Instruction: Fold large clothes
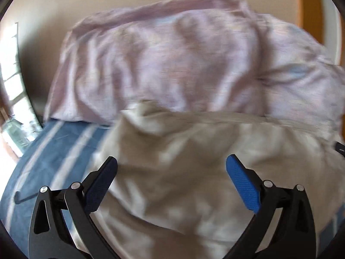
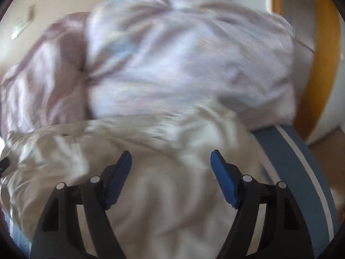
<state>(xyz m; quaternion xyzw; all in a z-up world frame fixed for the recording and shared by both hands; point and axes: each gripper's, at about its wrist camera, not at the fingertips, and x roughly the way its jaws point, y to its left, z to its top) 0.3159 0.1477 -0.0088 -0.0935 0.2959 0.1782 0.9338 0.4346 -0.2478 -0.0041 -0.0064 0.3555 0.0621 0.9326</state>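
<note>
A crumpled off-white garment (image 1: 194,172) lies on a bed; it also shows in the right wrist view (image 2: 161,183). Both views are blurred. My left gripper (image 1: 171,161) is open above the garment's left part, with nothing between its blue pads. My right gripper (image 2: 171,156) is open above the garment's right part, also empty. A hem or seam line (image 1: 237,116) runs along the garment's far edge. A small dark piece at the right rim of the left wrist view (image 1: 340,147) may be the other gripper.
A blue bedsheet with white stripes (image 1: 54,151) covers the bed and shows at the right too (image 2: 301,155). A bulky pale pink-lilac duvet or pillows (image 1: 183,60) (image 2: 183,60) lie beyond the garment. A bright window (image 1: 10,75) is at the left, an orange door frame (image 2: 323,43) at the right.
</note>
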